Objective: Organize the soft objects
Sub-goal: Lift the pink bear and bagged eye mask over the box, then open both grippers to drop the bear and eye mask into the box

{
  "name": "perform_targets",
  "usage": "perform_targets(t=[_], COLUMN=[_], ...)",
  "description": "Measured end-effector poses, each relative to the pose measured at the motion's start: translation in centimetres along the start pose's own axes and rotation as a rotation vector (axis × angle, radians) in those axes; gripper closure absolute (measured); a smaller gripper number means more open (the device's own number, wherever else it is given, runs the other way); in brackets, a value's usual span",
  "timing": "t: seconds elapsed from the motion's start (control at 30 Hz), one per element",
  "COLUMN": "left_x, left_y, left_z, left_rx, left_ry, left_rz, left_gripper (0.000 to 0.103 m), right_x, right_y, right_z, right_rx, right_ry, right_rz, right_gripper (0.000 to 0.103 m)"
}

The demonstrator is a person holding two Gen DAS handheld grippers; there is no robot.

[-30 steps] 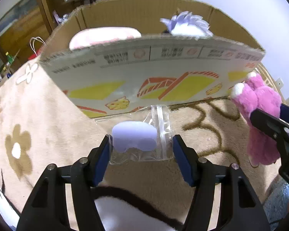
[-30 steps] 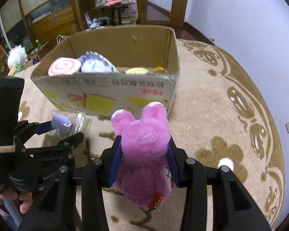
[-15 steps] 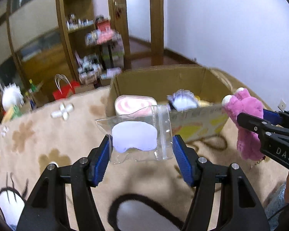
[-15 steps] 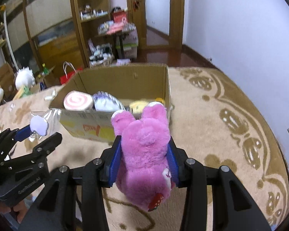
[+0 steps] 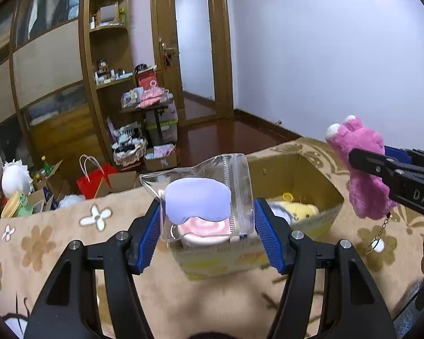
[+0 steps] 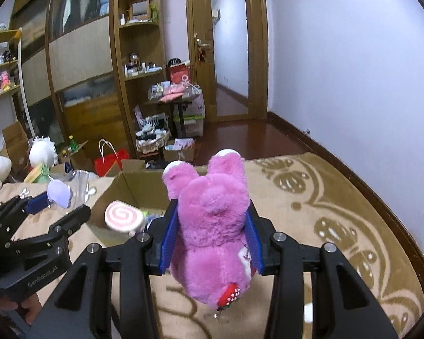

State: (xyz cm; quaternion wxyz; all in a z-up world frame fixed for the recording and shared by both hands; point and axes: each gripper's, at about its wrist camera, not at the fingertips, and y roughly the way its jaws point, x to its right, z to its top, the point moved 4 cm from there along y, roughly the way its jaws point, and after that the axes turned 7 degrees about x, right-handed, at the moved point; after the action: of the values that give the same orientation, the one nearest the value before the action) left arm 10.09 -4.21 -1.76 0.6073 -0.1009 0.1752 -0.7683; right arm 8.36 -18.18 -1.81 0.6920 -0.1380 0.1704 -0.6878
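Note:
My left gripper point(image 5: 207, 227) is shut on a clear zip bag point(image 5: 234, 189) holding a lavender soft pad point(image 5: 198, 202), and holds it up above the near edge of the open cardboard box point(image 5: 299, 169). My right gripper point(image 6: 210, 240) is shut on a pink plush bear point(image 6: 212, 220), also raised beside the box; the bear also shows in the left wrist view point(image 5: 359, 166). Inside the box lie a pink swirl cushion point(image 6: 124, 216) and a yellow plush point(image 5: 296, 209). The left gripper and its bag point(image 6: 60, 195) show at the left of the right wrist view.
The box stands on a beige patterned rug point(image 6: 325, 197). Beyond it are a red paper bag point(image 5: 92, 179), white plush toys point(image 6: 42, 151), small cartons, a cluttered stand point(image 5: 152, 107), wooden shelving and a door. A white wall runs along the right.
Both grippers have risen high above the rug with their loads. The box, first close and seen from the side, now lies lower and its inside shows.

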Motion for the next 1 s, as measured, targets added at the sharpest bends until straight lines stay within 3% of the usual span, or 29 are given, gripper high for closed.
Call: perform_targets(t=[0.27, 0.57, 0.8, 1.0], left_x=[-0.3, 0.2, 0.8, 0.8], left_y=[3.2, 6.3, 7.9, 7.6], left_z=[1.1, -0.2, -1.4, -1.5], left_rx=[0.001, -0.045, -0.094, -0.100], left_ry=[-0.009, -0.028, 0.004, 0.019], left_rz=[-0.026, -0.067, -0.062, -0.034], left_gripper=[0.040, 0.037, 0.029, 0.012], right_x=[0.3, 1.1, 0.4, 0.3], right_y=[2.3, 6.4, 8.2, 8.4], right_z=[2.3, 1.5, -0.5, -0.7], right_rx=[0.056, -0.006, -0.071, -0.081], right_ry=[-0.025, 0.036, 0.023, 0.019], right_rz=[0.036, 0.089, 0.121, 0.127], right_gripper=[0.057, 0.056, 0.053, 0.051])
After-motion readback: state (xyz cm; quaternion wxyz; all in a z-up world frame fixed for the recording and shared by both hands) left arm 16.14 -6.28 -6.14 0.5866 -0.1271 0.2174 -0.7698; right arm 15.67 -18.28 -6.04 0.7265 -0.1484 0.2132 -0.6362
